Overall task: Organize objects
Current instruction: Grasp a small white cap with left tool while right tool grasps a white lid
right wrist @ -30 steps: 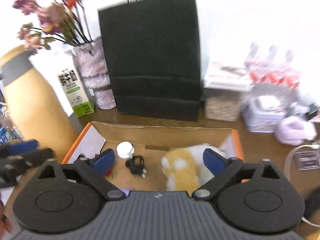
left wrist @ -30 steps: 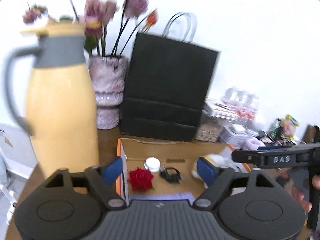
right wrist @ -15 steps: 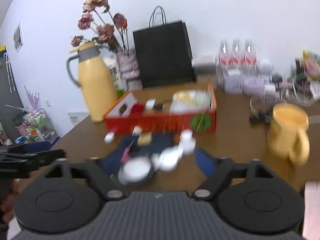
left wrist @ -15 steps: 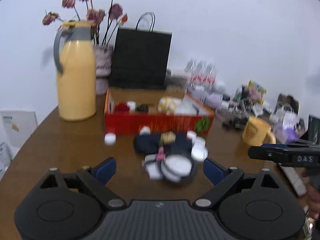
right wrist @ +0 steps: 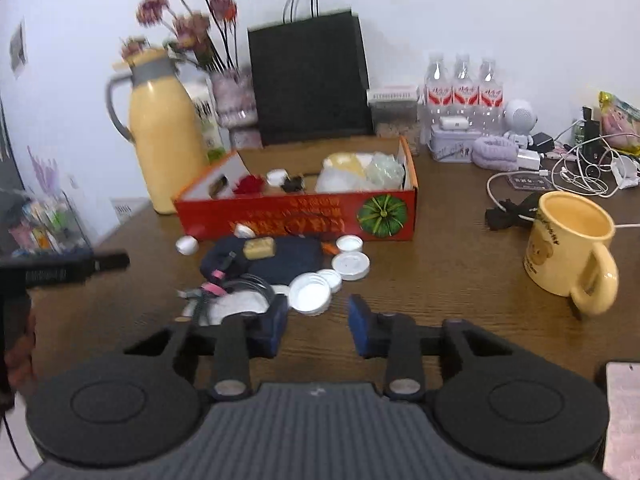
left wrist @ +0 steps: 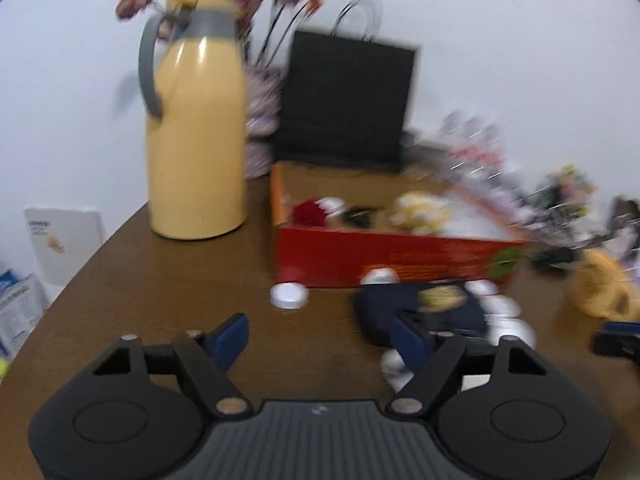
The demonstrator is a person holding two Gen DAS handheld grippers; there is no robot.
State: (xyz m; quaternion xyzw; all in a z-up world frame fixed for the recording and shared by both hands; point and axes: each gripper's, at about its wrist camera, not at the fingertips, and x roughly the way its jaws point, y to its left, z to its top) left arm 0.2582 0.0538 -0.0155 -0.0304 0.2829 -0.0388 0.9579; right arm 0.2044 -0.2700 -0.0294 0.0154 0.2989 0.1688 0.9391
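A red cardboard box (right wrist: pixel 304 216) sits mid-table and holds a red flower (right wrist: pixel 248 184), a white cap, a black clip and yellow and white soft items. In front of it lies a heap: a dark blue pouch (right wrist: pixel 280 258), a tan block (right wrist: pixel 260 248), several white lids (right wrist: pixel 310 298) and a cable with pink ties (right wrist: pixel 216 286). My right gripper (right wrist: pixel 318 330) is open and empty, just short of the lids. My left gripper (left wrist: pixel 320 338) is open and empty, short of a lone white cap (left wrist: pixel 289 295) and the pouch (left wrist: pixel 416 312). The box also shows in the left wrist view (left wrist: pixel 392 256).
A yellow thermos jug (right wrist: pixel 164 136) stands left of the box, a vase of flowers (right wrist: pixel 232 96) and a black paper bag (right wrist: pixel 310 80) behind it. A yellow mug (right wrist: pixel 568 256) stands at the right. Water bottles (right wrist: pixel 460 88), cables and small items crowd the back right.
Both grippers pulled back from over the box to in front of the heap. The left one has since moved closer again. The right jaws have narrowed but stay open.
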